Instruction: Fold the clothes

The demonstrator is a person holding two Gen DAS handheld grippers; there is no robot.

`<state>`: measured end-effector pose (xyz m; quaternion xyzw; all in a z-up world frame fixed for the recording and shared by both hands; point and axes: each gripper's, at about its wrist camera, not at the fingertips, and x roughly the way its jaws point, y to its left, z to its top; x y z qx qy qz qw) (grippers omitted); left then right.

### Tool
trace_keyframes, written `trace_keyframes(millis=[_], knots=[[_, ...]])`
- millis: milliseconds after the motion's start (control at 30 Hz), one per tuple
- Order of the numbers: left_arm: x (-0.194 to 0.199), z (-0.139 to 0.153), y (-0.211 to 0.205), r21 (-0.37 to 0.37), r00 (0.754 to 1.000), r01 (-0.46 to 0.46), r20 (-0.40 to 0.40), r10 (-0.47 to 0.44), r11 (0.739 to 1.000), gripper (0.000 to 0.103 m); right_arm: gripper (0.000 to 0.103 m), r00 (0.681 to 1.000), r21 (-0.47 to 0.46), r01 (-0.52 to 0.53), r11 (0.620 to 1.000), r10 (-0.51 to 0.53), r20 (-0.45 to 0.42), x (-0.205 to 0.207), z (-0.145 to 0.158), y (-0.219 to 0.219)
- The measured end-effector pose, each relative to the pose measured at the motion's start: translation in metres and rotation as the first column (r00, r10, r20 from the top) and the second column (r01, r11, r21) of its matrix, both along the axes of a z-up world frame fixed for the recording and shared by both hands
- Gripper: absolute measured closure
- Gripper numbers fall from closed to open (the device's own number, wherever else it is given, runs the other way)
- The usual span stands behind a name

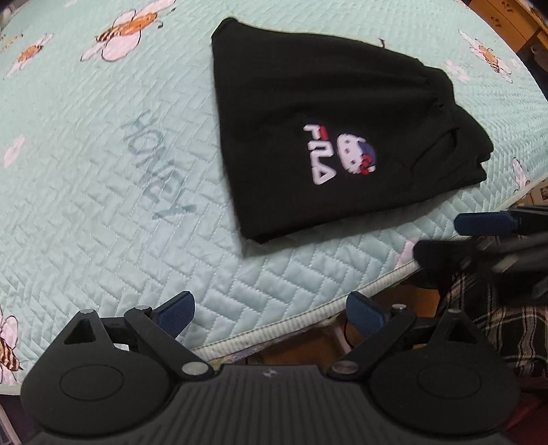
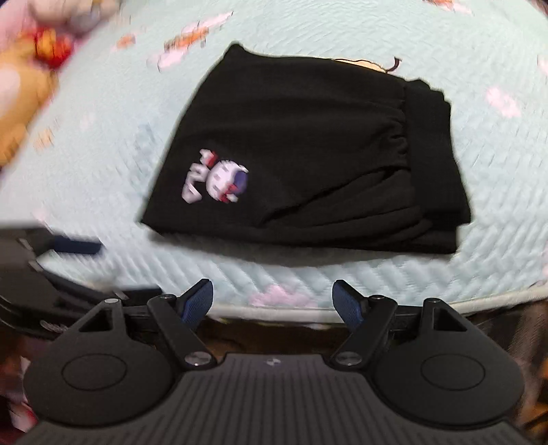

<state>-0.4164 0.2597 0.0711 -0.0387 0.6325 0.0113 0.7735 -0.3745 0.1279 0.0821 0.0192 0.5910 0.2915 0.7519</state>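
Note:
A black garment (image 1: 308, 113) with a white logo and a small cartoon print lies folded into a compact stack on the pale green quilt (image 1: 102, 154). The right wrist view shows the same garment (image 2: 308, 164) with layered edges on its right side. My left gripper (image 1: 270, 313) is open and empty, hovering over the quilt's near edge, short of the garment. My right gripper (image 2: 272, 303) is also open and empty, near the same edge. The right gripper (image 1: 479, 236) appears blurred at the right of the left wrist view. The left gripper (image 2: 68, 246) shows at the left of the right wrist view.
The quilt is printed with bees, flowers and the word HONEY. A soft toy (image 2: 24, 85) lies blurred at the far left. Checked fabric (image 1: 496, 325) and wooden flooring (image 1: 308, 342) show below the bed edge. Wooden furniture (image 1: 507, 17) stands at the far right.

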Motion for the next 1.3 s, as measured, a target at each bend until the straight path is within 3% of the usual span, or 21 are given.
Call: trace_keyframes(millis=[67, 133, 233, 367, 467, 600, 767, 933, 967, 1233, 1300], knots=[[-0.001, -0.003, 0.002, -0.011, 1.000, 0.008, -0.006, -0.008, 1.000, 0.005, 0.024, 0.995, 0.123, 0.080, 0.989, -0.071, -0.073, 0.005, -0.007, -0.015], [-0.002, -0.006, 0.003, -0.021, 1.000, 0.015, -0.012, -0.015, 1.000, 0.005, 0.023, 0.980, 0.180, 0.157, 0.971, -0.131, -0.147, 0.009, -0.018, -0.026], [-0.004, -0.011, 0.006, -0.038, 0.999, 0.026, -0.022, -0.027, 0.999, 0.005, 0.023, 0.964, 0.196, 0.212, 0.958, -0.172, -0.203, 0.010, -0.030, -0.032], [-0.003, -0.013, 0.007, -0.065, 0.999, 0.035, -0.026, -0.037, 0.997, 0.005, 0.023, 0.966, 0.185, 0.204, 0.961, -0.167, -0.197, 0.008, -0.031, -0.029], [0.000, -0.010, 0.009, -0.099, 0.999, 0.027, -0.021, -0.029, 0.995, 0.005, 0.023, 0.951, 0.235, 0.276, 0.932, -0.230, -0.206, 0.010, -0.032, -0.044], [0.004, -0.006, 0.009, -0.127, 0.999, 0.035, -0.012, -0.036, 0.991, 0.005, 0.022, 0.895, 0.301, 0.427, 0.853, -0.351, -0.276, 0.012, -0.046, -0.073], [0.013, 0.012, 0.007, -0.137, 0.996, 0.084, 0.030, -0.081, 0.987, 0.005, 0.022, 0.859, 0.354, 0.502, 0.789, -0.408, -0.310, 0.012, -0.063, -0.089], [0.026, 0.036, 0.009, -0.160, 0.990, 0.127, 0.087, -0.115, 0.979, 0.005, 0.021, 0.827, 0.540, 0.548, 0.639, -0.511, -0.234, 0.010, -0.077, -0.111], [0.029, 0.041, 0.009, -0.162, 0.988, 0.135, 0.098, -0.120, 0.978, 0.005, 0.020, 0.828, 0.557, 0.541, 0.631, -0.517, -0.218, 0.010, -0.079, -0.112], [0.092, 0.057, 0.010, -0.185, 0.971, 0.185, 0.184, -0.151, 0.965, 0.005, 0.020, 0.752, 0.614, 0.647, 0.452, -0.515, -0.412, 0.012, -0.126, -0.129], [0.109, 0.061, 0.010, -0.192, 0.966, 0.199, 0.205, -0.159, 0.961, 0.005, 0.020, 0.751, 0.632, 0.645, 0.430, -0.512, -0.417, 0.011, -0.130, -0.130]])
